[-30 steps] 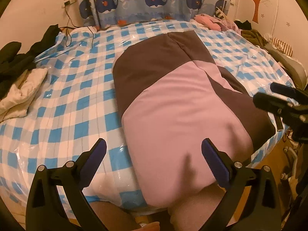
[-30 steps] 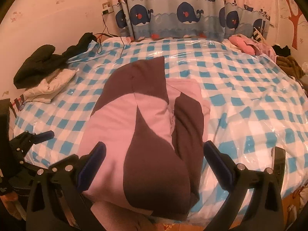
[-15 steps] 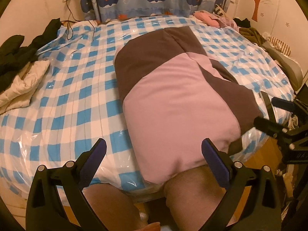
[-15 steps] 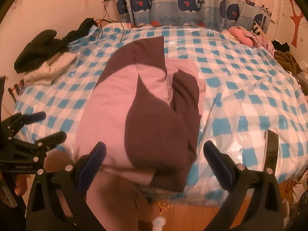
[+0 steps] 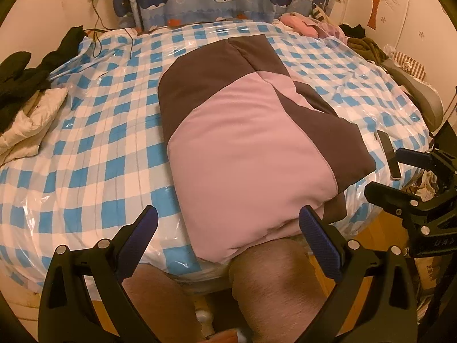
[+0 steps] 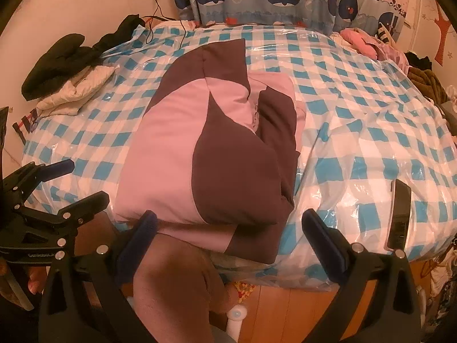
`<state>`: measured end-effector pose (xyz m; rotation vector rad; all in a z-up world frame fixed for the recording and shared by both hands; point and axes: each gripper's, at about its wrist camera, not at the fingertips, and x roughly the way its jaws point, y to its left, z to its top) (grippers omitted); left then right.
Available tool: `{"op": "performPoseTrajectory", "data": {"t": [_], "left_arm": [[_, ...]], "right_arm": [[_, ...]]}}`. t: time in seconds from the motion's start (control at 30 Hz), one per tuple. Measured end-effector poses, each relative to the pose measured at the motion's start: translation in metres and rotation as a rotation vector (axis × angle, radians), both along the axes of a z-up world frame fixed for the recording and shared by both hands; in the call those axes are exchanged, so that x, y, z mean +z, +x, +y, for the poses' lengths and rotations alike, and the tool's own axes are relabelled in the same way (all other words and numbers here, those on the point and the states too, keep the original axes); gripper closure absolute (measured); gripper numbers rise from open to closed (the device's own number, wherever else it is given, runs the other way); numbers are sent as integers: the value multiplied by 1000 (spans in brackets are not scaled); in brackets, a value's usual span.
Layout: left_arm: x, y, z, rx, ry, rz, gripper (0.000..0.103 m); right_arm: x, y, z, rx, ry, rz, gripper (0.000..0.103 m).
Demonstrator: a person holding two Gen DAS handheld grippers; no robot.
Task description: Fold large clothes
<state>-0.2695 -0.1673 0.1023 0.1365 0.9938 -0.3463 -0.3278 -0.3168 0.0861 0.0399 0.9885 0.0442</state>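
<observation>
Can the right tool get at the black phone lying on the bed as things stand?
Probably yes. The right tool is open and holds nothing, and the phone lies uncovered on the checked cover near the bed's edge, just to its right. The folded garment lies to the left, clear of that path.

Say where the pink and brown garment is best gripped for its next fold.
Probably the near hem of the pink and brown garment, which overhangs the bed edge. Come from the near side, left gripper and right gripper at its two corners.
</observation>
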Motion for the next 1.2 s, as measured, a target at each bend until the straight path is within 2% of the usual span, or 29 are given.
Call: {"op": "performPoseTrajectory", "data": {"t": [0.13, 0.23, 0.4, 0.43, 0.5, 0.57, 0.63, 0.67, 0.7, 0.8, 0.87, 0.93, 0.97, 1.07, 1.2], "left_arm": [[0, 1, -2, -5, 10, -6, 8], [-2, 13, 8, 24, -2, -9, 8], [-27, 69, 55, 178, -123, 31, 8], [-39, 83, 61, 197, -151, 64, 8], [-62, 103, 61, 171, -221, 139, 8], [-91, 116, 43, 104, -256, 237, 8], [-100, 115, 28, 53, -296, 249, 8], [-99, 113, 22, 48, -277, 234, 8], [-97, 110, 13, 38, -222, 204, 8], [-89, 109, -3, 10, -112, 139, 8], [-79, 113, -1, 3, -41, 84, 8], [-65, 116, 7, -42, -46, 68, 9], [-60, 117, 9, -75, -56, 81, 9], [-53, 111, 24, -48, 48, 25, 9], [-49, 105, 80, 43, -41, 53, 9]], "right_arm": [[-3, 0, -5, -7, 4, 1, 6], [-9, 9, -26, -54, 34, -7, 6], [-20, 41, -73, -163, 169, -23, 6], [-26, 53, -81, -174, 208, -13, 6], [-43, 78, -89, -176, 279, 23, 6], [-63, 98, -86, -177, 313, 68, 6], [-86, 115, -78, -173, 362, 115, 6], [-103, 122, -75, -170, 462, 147, 6], [-114, 125, -73, -173, 525, 158, 6], [-128, 138, -54, -189, 613, 106, 5], [-128, 152, -35, -152, 656, 97, 4], [-128, 173, 2, -54, 719, 116, 4], [-127, 183, 28, 5, 717, 138, 4], [-128, 202, 91, 117, 608, 195, 5], [-129, 206, 94, 114, 458, 171, 5]]}}
